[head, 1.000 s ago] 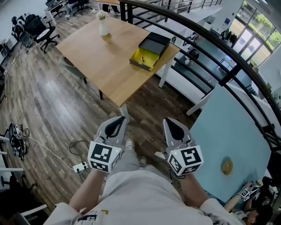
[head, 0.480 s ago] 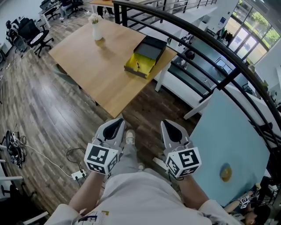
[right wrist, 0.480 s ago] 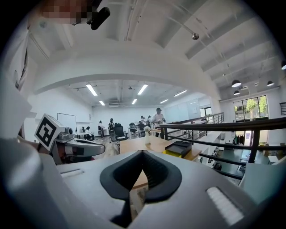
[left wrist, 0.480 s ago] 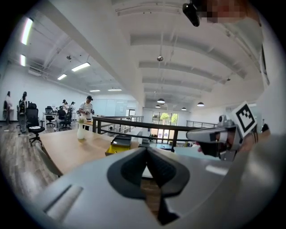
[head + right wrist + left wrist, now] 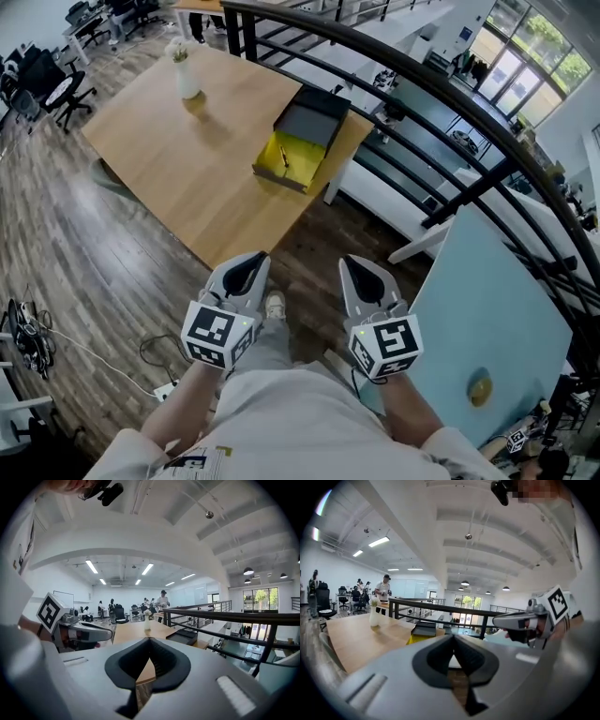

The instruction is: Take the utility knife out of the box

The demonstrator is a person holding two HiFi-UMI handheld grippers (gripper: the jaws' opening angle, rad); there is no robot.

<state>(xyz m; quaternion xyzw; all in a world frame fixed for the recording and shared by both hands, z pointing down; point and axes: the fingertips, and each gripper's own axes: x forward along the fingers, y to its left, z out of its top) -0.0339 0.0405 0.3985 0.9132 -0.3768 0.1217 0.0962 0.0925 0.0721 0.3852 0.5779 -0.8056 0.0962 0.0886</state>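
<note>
Open-plan office up on a mezzanine, with a grey-brown wood-plank floor [image 5: 84, 262] and a curved black metal railing [image 5: 450, 103] running along the right side over a lower level. Main surface is a big light wooden table [image 5: 178, 159] set at an angle, mostly bare. A white vase with pale flowers [image 5: 187, 80] stands near its far end, and a shallow box with a yellow inside [image 5: 298, 167] sits at the edge nearest the railing, its dark grey lid [image 5: 314, 117] just behind it. The utility knife [image 5: 284, 157] seems to be the thin dark sliver lying in the yellow part, too small to say more. Black office chairs [image 5: 56, 89] stand off to the far left, a white power strip [image 5: 169, 389] and cables lie on the floor, and a pale blue panel [image 5: 487, 309] fills the lower right. Both tools are held low over the floor, short of the table's near corner and well apart from the box. The left gripper [image 5: 251, 261] has its jaws pressed together on nothing, and the right gripper [image 5: 360, 266] is the same, closed and empty.
</note>
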